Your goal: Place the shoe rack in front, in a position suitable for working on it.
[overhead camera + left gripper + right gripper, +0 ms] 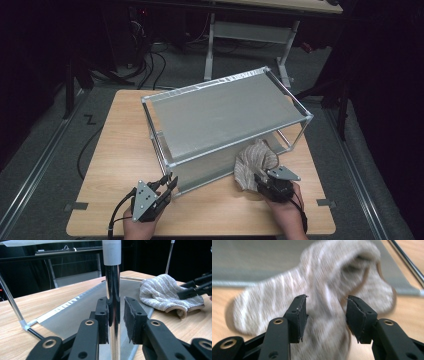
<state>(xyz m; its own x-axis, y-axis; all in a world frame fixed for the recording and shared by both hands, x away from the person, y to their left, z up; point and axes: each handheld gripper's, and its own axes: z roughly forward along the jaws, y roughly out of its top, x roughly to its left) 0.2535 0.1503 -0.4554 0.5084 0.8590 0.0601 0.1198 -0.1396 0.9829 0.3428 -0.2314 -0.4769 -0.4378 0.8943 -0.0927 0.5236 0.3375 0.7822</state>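
Note:
A two-tier metal rack (225,115) with grey fabric shelves stands on the wooden table (120,145). My left gripper (167,182) (116,302) is at its near left corner. Its jaws straddle the chrome corner post (112,285), with the left pad against it and a small gap at the right pad. A crumpled grey-beige striped cloth (252,160) (162,290) (324,272) lies at the rack's front right, partly on the lower shelf (82,310). My right gripper (257,177) (327,307) is open just over the cloth, which shows blurred between and beyond its jaws.
A chrome rail of the rack (407,265) runs past the cloth at the right. Bare table wood lies left of the rack and along the front edge. Beyond the table are a white desk frame (245,35) and cables on the floor.

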